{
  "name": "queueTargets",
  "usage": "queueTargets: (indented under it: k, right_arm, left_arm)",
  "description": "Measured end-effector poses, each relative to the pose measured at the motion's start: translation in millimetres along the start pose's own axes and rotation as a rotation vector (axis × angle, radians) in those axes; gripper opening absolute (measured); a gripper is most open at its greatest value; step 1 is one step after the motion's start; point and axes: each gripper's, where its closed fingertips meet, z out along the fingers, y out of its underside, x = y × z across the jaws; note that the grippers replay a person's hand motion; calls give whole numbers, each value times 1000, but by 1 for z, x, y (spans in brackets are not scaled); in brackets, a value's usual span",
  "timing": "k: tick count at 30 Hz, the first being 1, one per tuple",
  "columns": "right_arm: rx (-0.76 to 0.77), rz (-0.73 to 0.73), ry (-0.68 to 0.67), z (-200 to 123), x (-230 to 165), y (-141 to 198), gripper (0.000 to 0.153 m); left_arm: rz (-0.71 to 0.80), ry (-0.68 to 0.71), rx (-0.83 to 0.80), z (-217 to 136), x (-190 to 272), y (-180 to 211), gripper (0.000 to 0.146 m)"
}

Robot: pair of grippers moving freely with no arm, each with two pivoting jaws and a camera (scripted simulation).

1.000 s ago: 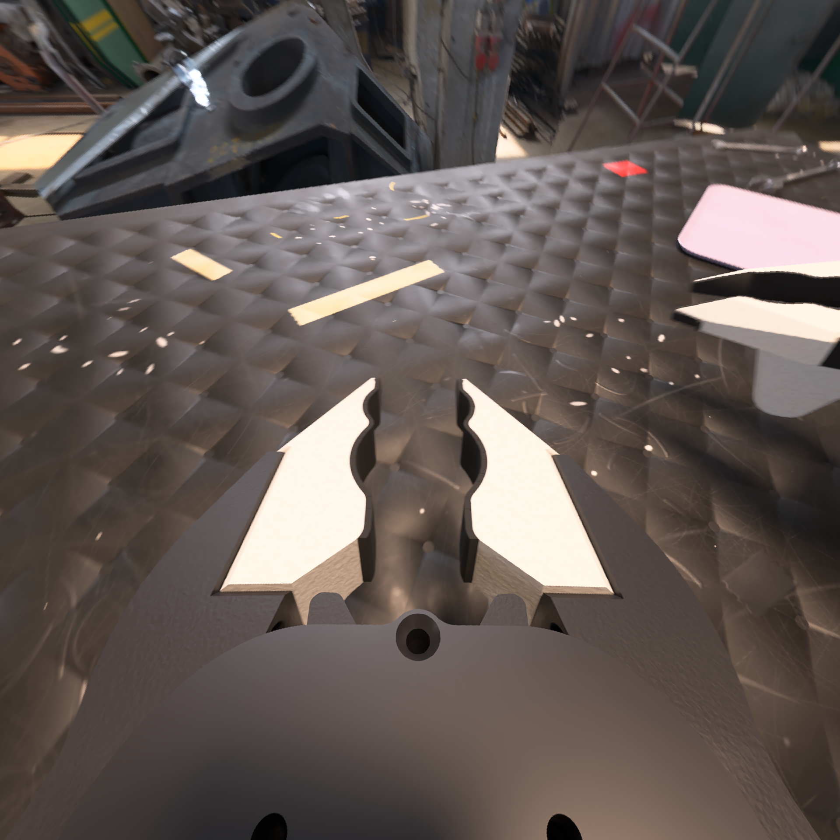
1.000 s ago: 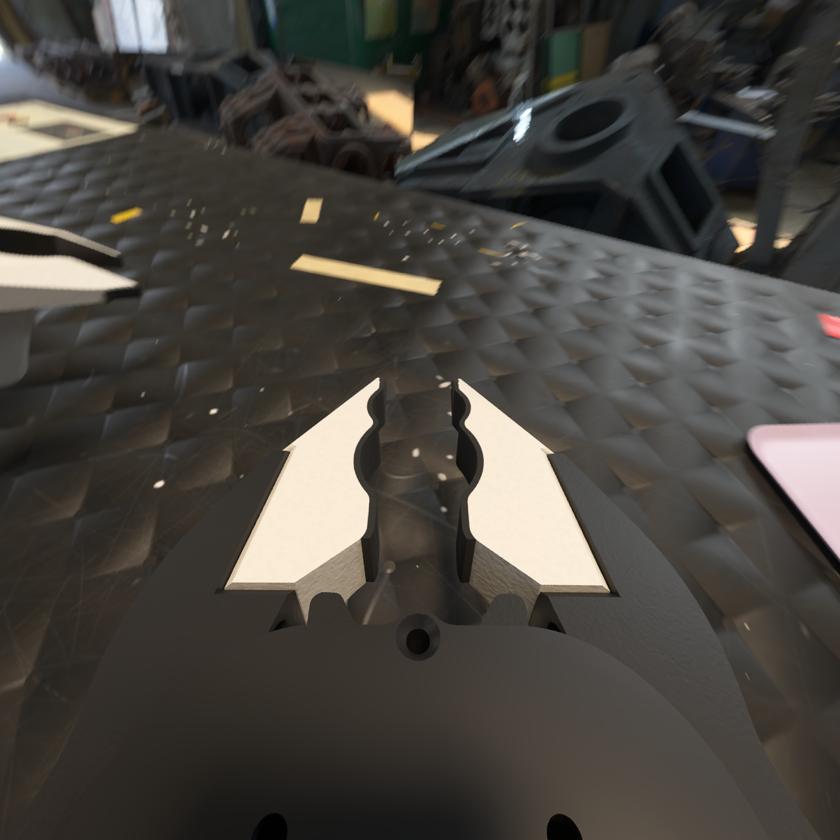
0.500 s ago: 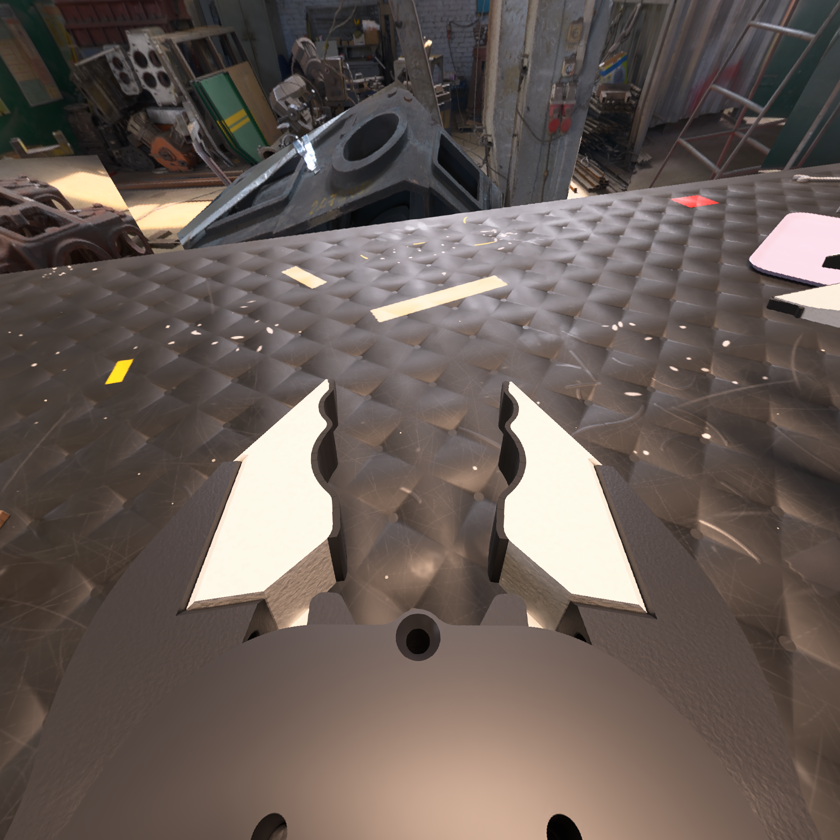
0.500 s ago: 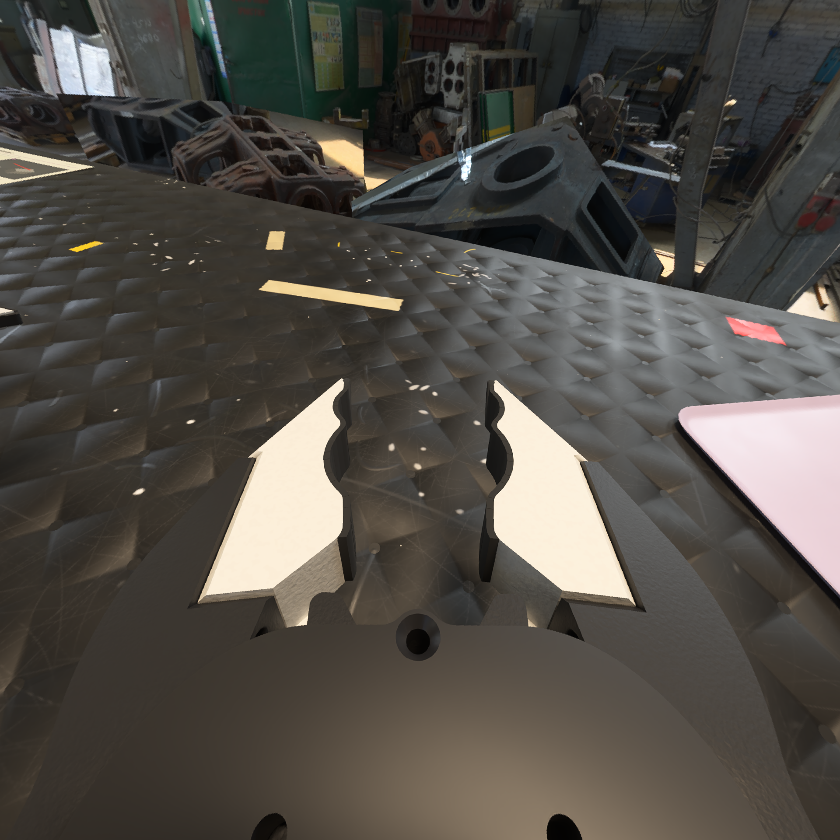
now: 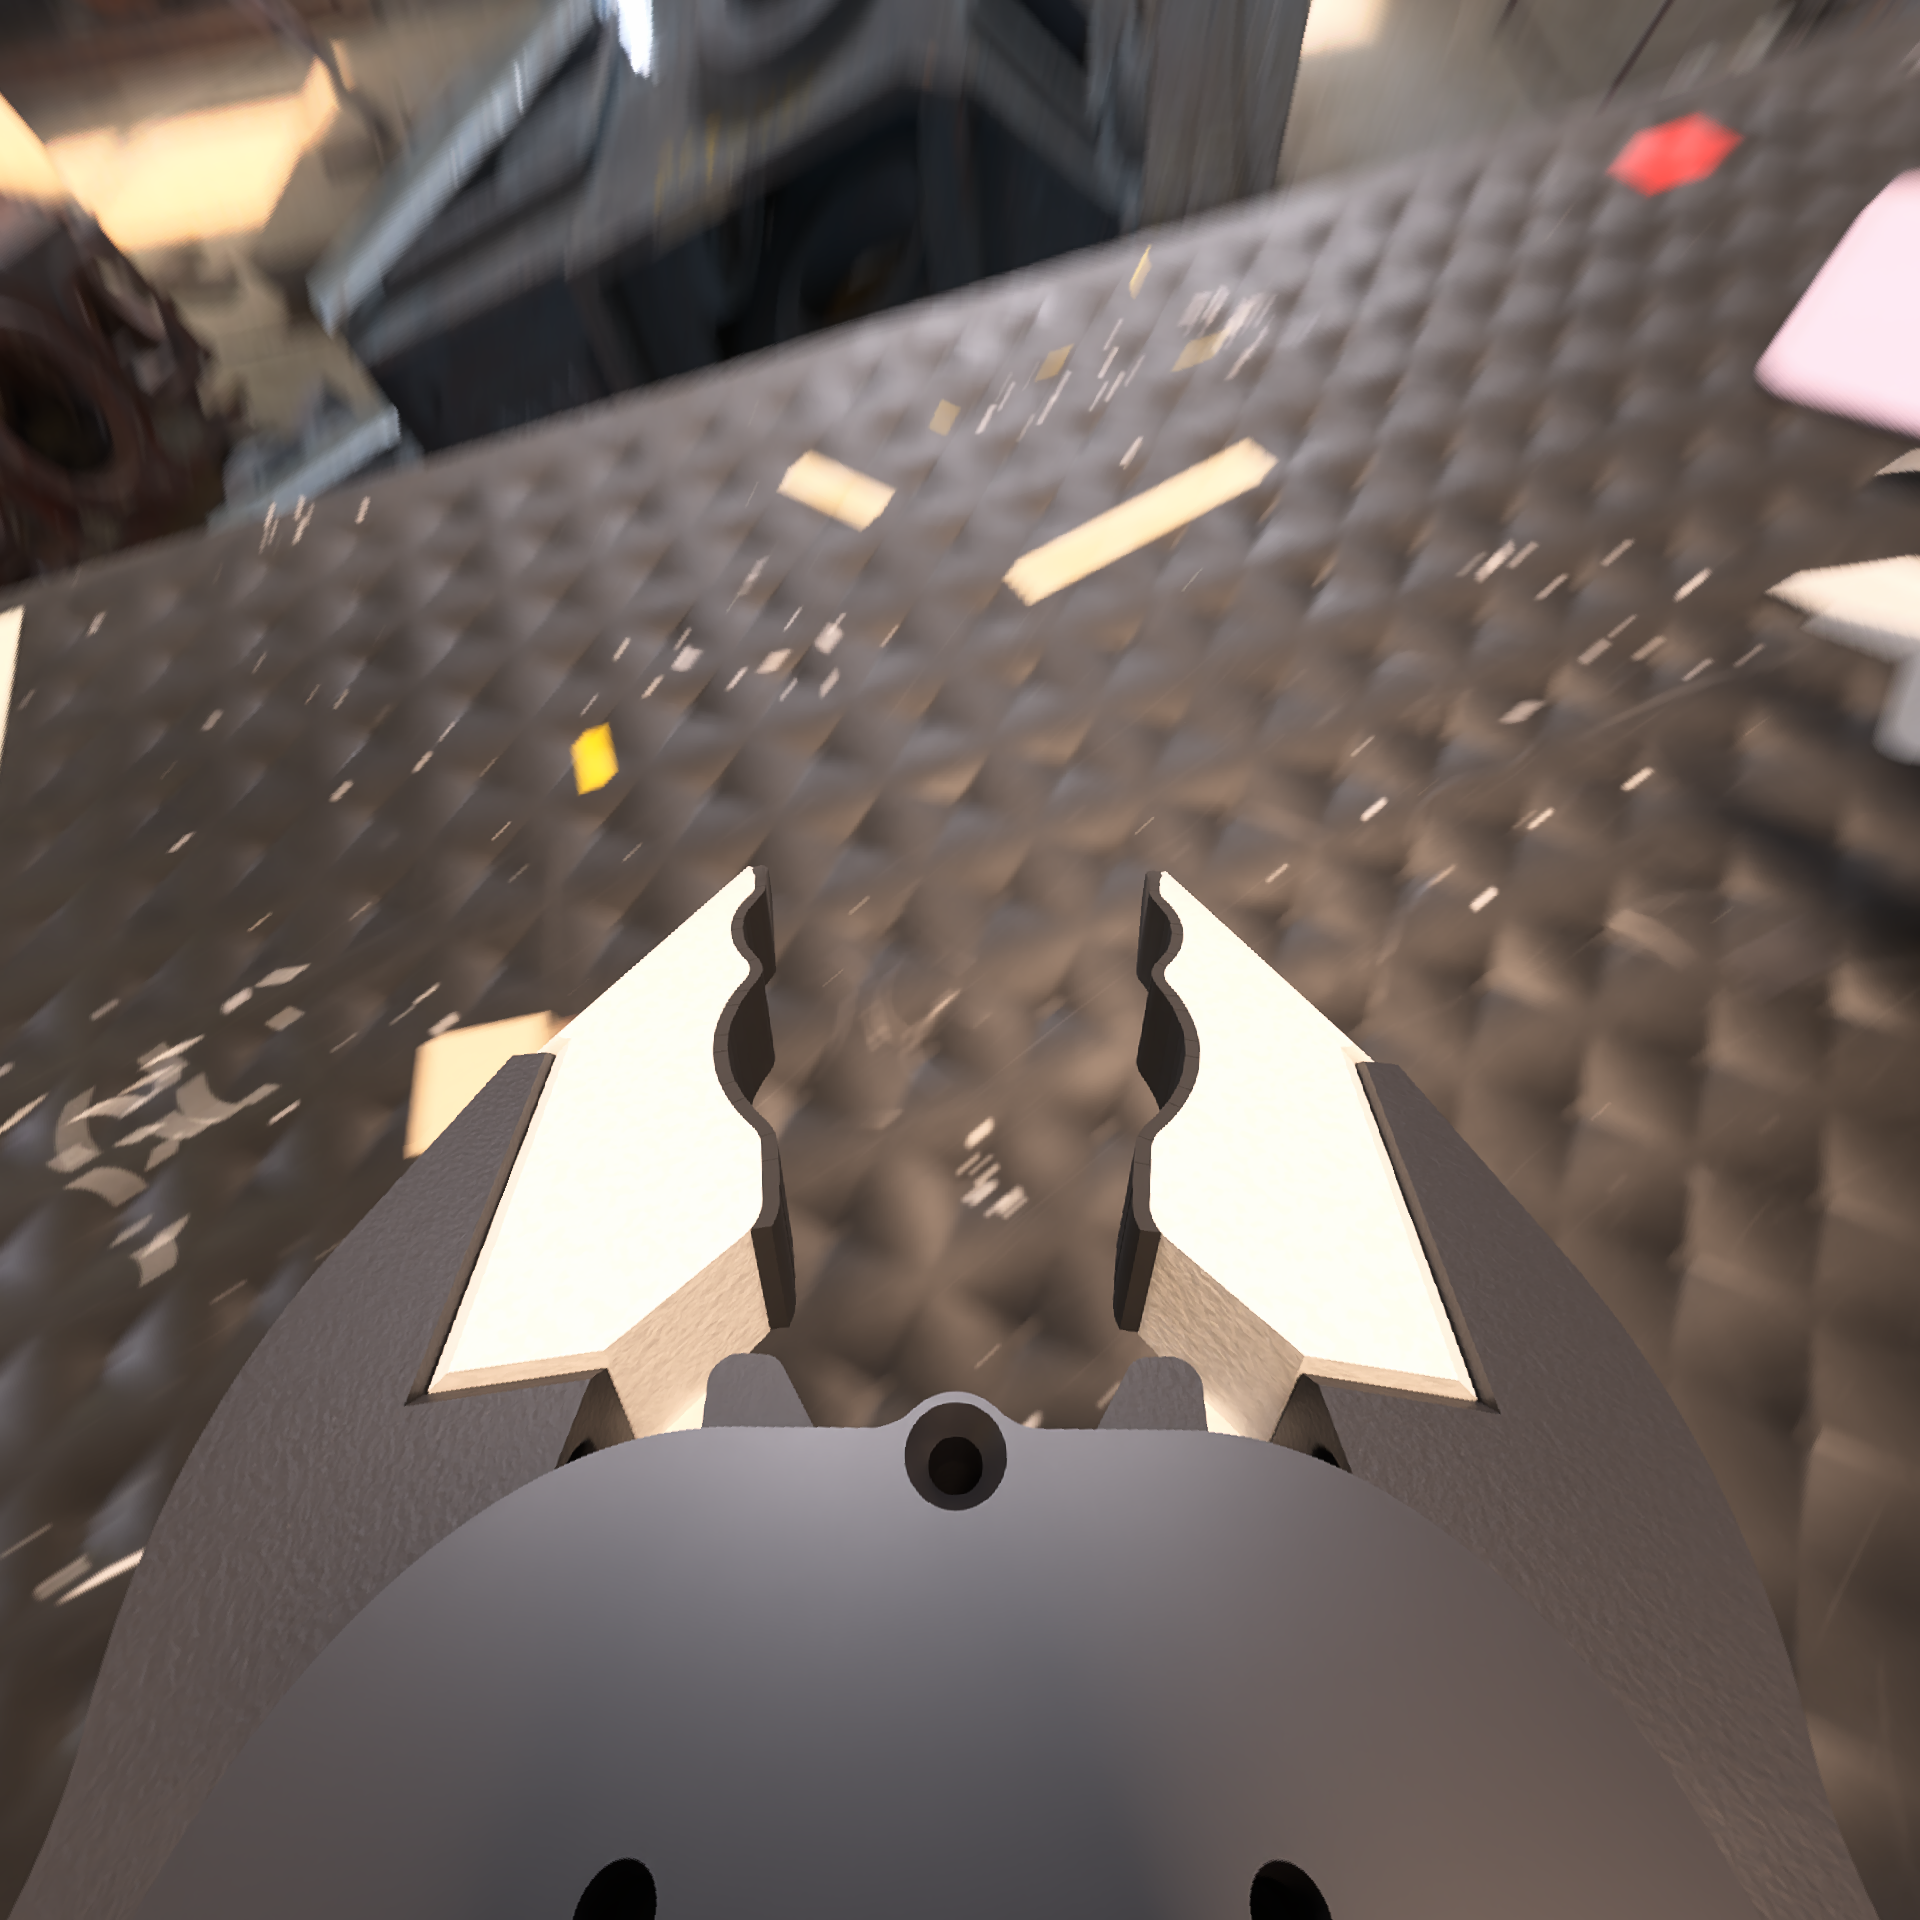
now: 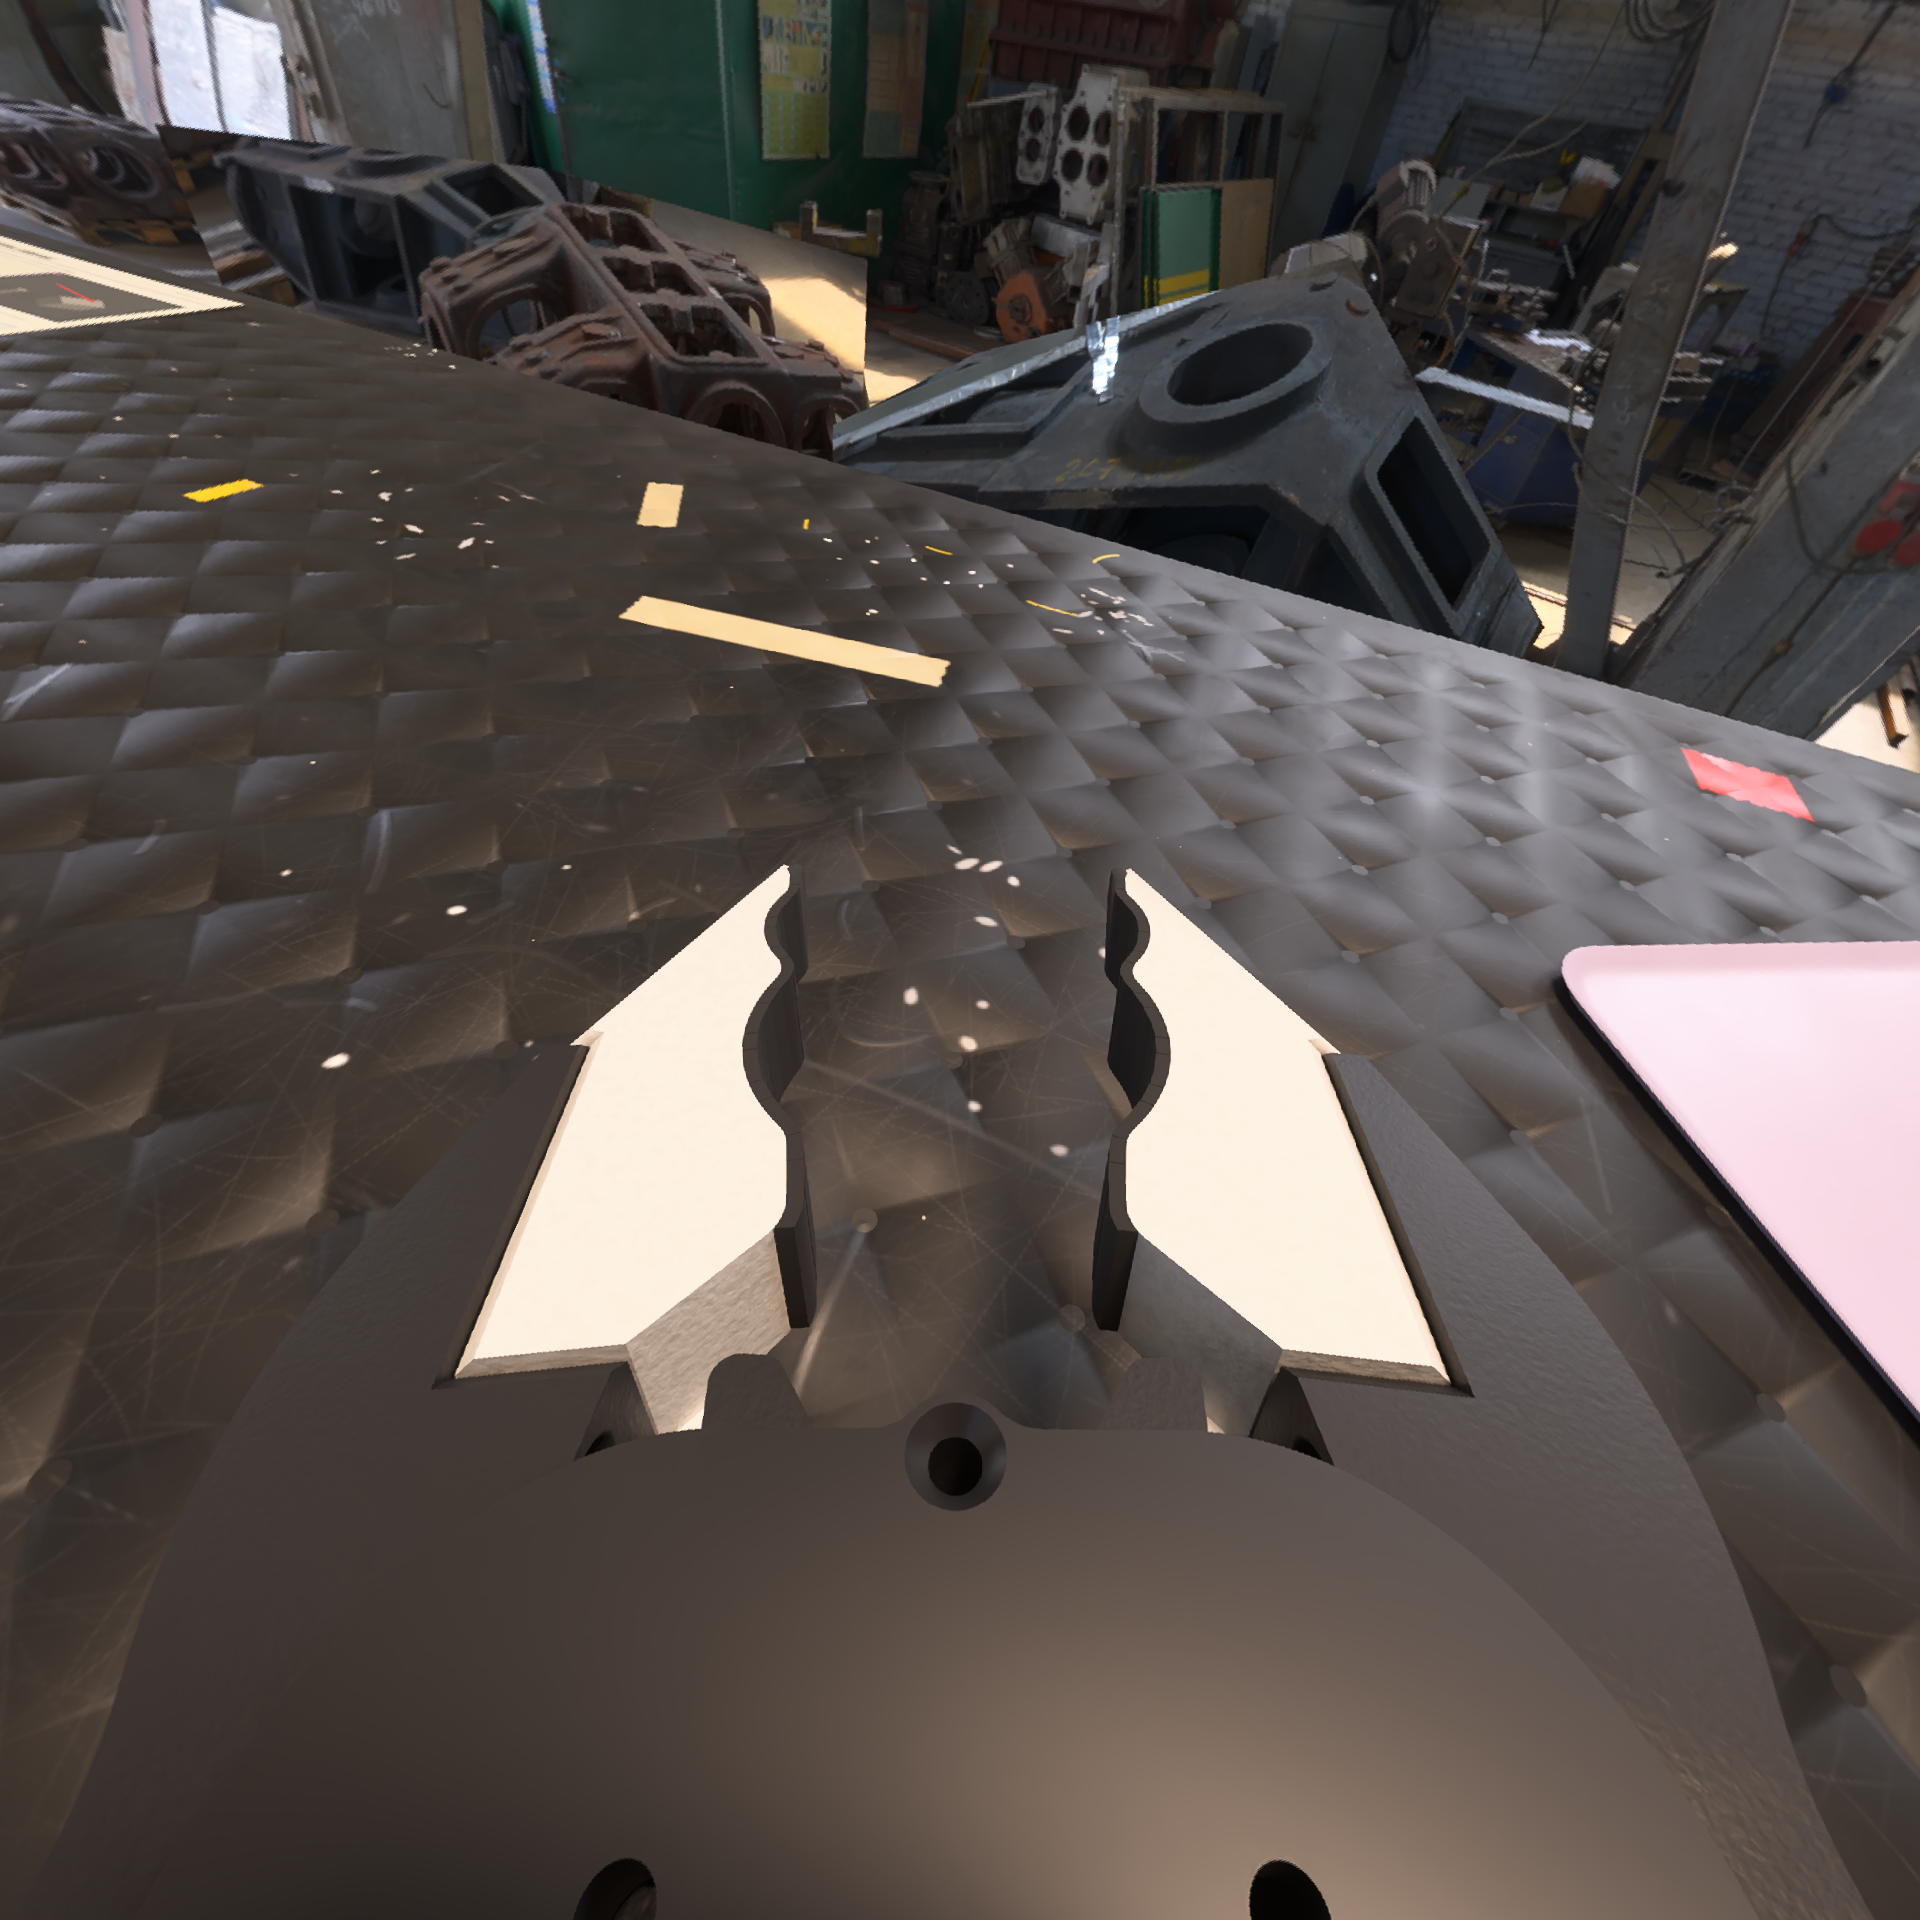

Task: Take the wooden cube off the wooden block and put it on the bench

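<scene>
Cream-fingered left claw (image 5: 956, 883) released, empty | right claw (image 6: 956, 883) released, empty | both over bench (image 6: 312, 831)

Posters on the green wall (image 6: 665, 94) bear writing too small to read.

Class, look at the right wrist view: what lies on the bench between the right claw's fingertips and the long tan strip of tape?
In the right wrist view, only bare quilted dark metal bench with pale flecks lies between the right claw and the long tan tape strip.
</scene>
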Motion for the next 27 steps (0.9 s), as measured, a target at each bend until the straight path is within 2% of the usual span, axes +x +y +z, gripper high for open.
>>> queueTargets:
  k: [2,5,8,11,17,27]
  right_arm:
    - [-2,-8,-7,1,-2,0,57]
    - [-13,-4,-23,4,-4,1,57]
    - [-22,-5,-33,7,-6,1,56]
    - [-26,-4,-39,8,-7,1,56]
    - [-25,-7,-41,7,-7,1,55]
    - [-31,-14,-39,6,-8,2,54]
  left_arm:
    - [-10,-31,-169,-5,-51,11,73]
    - [-98,-78,-344,10,-114,35,74]
    - [-177,-69,-511,36,-144,69,69]
    - [-182,-77,-622,54,-155,98,60]
    - [-190,-81,-659,67,-156,121,42]
    - [-186,-109,-680,63,-162,124,42]
